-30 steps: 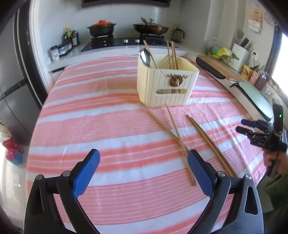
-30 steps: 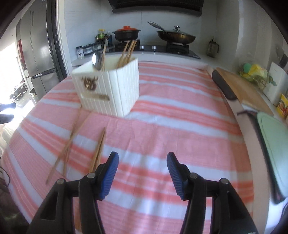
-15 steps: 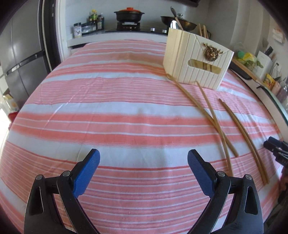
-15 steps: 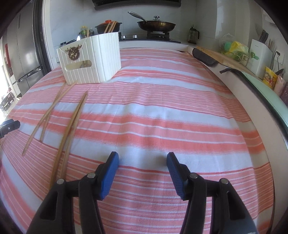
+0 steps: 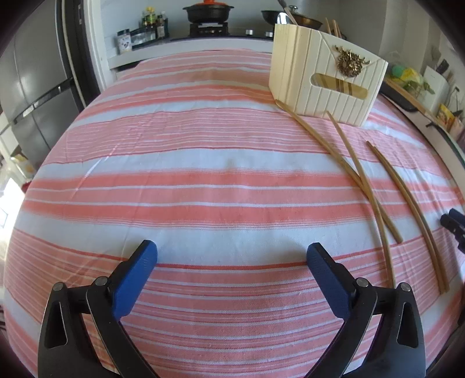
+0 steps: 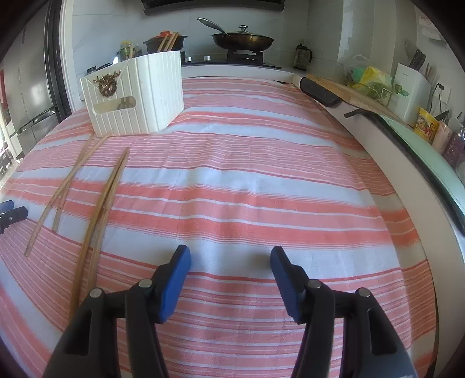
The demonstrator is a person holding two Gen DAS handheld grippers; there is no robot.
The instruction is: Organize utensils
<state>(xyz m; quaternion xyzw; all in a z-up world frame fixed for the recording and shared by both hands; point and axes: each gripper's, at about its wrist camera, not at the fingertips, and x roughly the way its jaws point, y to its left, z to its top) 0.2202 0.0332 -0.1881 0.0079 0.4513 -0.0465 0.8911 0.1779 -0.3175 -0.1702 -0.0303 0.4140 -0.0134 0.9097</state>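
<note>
Where pink-and-white striped tablecloth (image 5: pixel 203 162) covers table: four long wooden chopsticks (image 5: pixel 360 174) flat, loose, two crossed, two parallel, long axes running from cream ribbed plastic caddy (image 5: pixel 325 81) toward near edge. Caddy upright, holding more chopsticks and a metal spoon (image 5: pixel 280 19). Left gripper (image 5: pixel 232 256) wide open, empty; right gripper (image 6: pixel 229 258) half-spread, empty.

I count four loose chopsticks (image 5: pixel 375 186) on the striped cloth (image 5: pixel 203 162), one cream utensil holder (image 5: pixel 325 78) with at least three more chopsticks (image 6: pixel 168 42) and one spoon (image 5: pixel 281 18) standing in it, plus one black pot (image 5: pixel 207 11) and one lidded pan (image 6: pixel 242 39) behind
</note>
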